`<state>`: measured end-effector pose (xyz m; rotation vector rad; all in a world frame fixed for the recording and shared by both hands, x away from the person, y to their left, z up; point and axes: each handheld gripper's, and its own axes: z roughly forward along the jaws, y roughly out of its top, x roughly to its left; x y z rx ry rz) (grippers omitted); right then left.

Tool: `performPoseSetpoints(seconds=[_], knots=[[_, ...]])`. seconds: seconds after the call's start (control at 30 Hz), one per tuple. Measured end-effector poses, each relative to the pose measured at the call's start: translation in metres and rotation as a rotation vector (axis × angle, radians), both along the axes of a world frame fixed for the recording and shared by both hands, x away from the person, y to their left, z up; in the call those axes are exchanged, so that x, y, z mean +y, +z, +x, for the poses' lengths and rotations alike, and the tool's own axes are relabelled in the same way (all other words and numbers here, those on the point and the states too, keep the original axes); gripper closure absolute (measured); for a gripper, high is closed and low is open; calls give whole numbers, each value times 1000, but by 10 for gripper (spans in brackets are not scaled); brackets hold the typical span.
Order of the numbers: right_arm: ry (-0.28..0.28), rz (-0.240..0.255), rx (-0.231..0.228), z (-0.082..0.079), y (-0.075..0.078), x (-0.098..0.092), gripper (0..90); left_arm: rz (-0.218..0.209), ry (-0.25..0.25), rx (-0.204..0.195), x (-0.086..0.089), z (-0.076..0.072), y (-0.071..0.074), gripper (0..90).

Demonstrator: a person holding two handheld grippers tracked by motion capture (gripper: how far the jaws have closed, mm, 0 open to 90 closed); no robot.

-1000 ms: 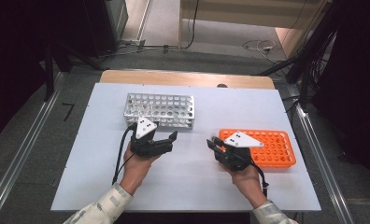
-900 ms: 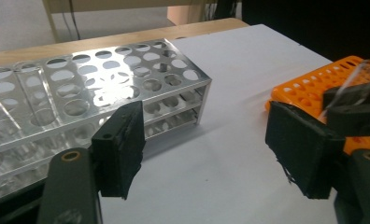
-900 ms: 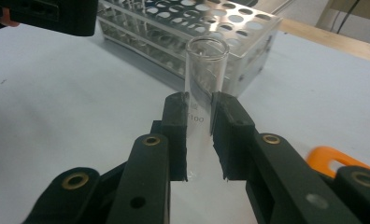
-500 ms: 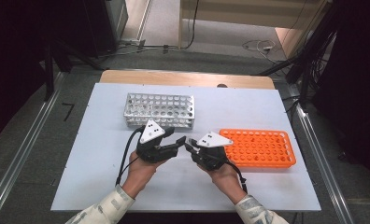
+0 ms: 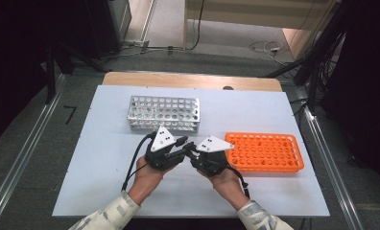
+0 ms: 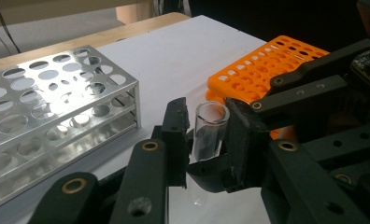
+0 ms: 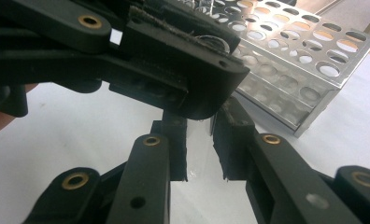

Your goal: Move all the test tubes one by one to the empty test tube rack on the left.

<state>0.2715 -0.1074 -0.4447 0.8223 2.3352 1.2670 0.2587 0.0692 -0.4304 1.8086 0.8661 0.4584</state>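
The work in hand looks like a hand-over of a clear glass test tube [image 6: 210, 130] between the two grippers, in mid-air just above the white worktop [image 5: 106, 143], between the two racks.

Nearest the person, in the high view, the left gripper [image 5: 181, 146] and the right gripper [image 5: 192, 149] meet tip to tip over the front middle of the worktop. In the left gripper view the left gripper's fingers [image 6: 176, 135] have just been closing, and they now stand clamped on the tube's upper part, one pad on each side just below its rim. Lower down, the right gripper's fingers [image 7: 176, 149] are drawn together on the tube's lower part, so both grippers appear to hold it at once.

The tube stands nearly upright, its long axis vertical with a slight lean, its open mouth pointing up and its rounded closed end down toward the worktop.

As I judge it, the transfer is about half done: the receiving grip is on, the release is not. The tube is in neither rack.

Farther off, the orange plastic rack [image 5: 265, 151] lies to the right. The shiny perforated metal rack [image 5: 164, 112] stands behind the left gripper. No tube shows in either rack, as far as can be told.
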Motion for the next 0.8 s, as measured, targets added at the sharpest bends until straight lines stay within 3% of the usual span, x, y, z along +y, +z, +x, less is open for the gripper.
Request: performPoseSetpoints(seconds=[0.33,0.4,0.53,0.8], knots=[[-3,1,4,0,0,-1,720,7,-11,-4,-1,0,0,752],[-3,5,13,1,0,-1,602,1,-11,2,0,1,0,753],[-1,3,15,1,0,-5,497,-21,1,18,3,4,1,752],[-36,17,33,4,2,-21,357,-48,39,28,13,12,5,753]])
